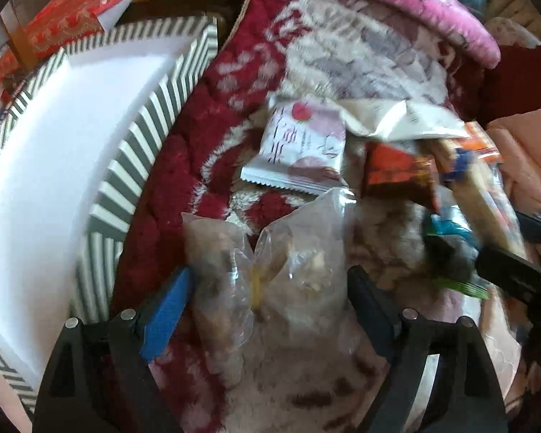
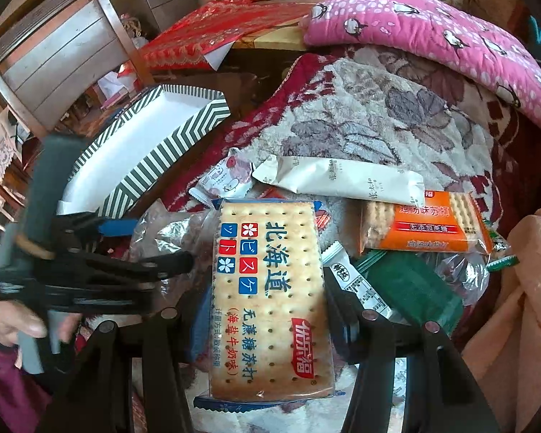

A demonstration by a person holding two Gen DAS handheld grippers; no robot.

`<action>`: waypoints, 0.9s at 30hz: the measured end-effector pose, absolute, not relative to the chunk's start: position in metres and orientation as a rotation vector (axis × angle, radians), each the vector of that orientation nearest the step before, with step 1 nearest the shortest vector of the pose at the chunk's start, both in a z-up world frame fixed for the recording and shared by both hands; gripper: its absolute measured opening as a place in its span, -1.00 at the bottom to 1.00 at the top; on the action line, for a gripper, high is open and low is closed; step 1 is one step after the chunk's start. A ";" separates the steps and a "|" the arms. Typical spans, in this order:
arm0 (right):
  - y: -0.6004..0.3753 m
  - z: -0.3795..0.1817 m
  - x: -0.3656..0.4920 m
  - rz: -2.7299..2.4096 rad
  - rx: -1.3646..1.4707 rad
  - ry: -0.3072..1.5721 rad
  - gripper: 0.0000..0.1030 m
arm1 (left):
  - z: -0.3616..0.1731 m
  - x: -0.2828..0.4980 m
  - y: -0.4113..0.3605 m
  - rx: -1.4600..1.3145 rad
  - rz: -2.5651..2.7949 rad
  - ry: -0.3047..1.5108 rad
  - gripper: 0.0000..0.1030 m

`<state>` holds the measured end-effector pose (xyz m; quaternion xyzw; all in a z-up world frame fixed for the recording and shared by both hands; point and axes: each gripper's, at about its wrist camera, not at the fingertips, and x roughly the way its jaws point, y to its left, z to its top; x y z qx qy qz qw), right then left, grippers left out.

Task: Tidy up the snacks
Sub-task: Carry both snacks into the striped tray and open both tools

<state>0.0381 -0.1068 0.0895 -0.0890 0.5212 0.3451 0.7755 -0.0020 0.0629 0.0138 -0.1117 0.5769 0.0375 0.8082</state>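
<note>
My left gripper (image 1: 270,270) points down at the blanket, open, with a clear plastic bag of snacks (image 1: 299,252) lying between its blue-padded fingers (image 1: 166,310). In the right wrist view the left gripper (image 2: 155,243) is at the left over that clear bag (image 2: 158,231). My right gripper (image 2: 267,288) is shut on a long pack of soda crackers (image 2: 270,288) with blue lettering, held above the pile. That pack (image 1: 487,198) shows blurred at the right of the left wrist view. A striped paper tray (image 1: 155,137) (image 2: 162,151) with a white inside sits to the left.
Loose on the red and cream blanket (image 2: 360,115) lie a pink-white packet (image 1: 303,144), a long white packet (image 2: 335,176), an orange cracker pack (image 2: 425,223) and a green packet (image 2: 407,288). A pink quilt (image 2: 432,29) lies behind, peach cloth (image 2: 515,306) at the right.
</note>
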 end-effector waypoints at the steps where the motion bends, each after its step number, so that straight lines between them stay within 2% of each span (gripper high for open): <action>1: -0.107 0.089 0.038 0.747 -0.191 1.130 0.14 | 0.012 -0.001 0.064 -0.245 0.082 1.231 0.67; 2: -0.106 0.089 0.038 0.745 -0.192 1.130 0.14 | 0.012 -0.002 0.064 -0.245 0.079 1.226 0.61; 3: -0.106 0.089 0.038 0.743 -0.191 1.128 0.14 | 0.012 -0.003 0.064 -0.237 0.073 1.219 0.20; 4: -0.107 0.089 0.038 0.747 -0.187 1.127 0.14 | 0.015 -0.006 0.063 -0.216 0.062 1.211 0.02; 6: -0.107 0.091 0.037 0.749 -0.178 1.120 0.14 | 0.020 -0.010 0.062 -0.195 0.036 1.198 -0.08; 19: -0.081 0.121 0.030 0.768 -0.162 1.049 0.14 | 0.096 -0.035 0.087 -0.198 0.076 1.052 -0.11; 27: -0.053 0.137 0.030 0.795 -0.164 1.014 0.14 | 0.118 -0.042 0.119 -0.177 0.153 1.016 -0.11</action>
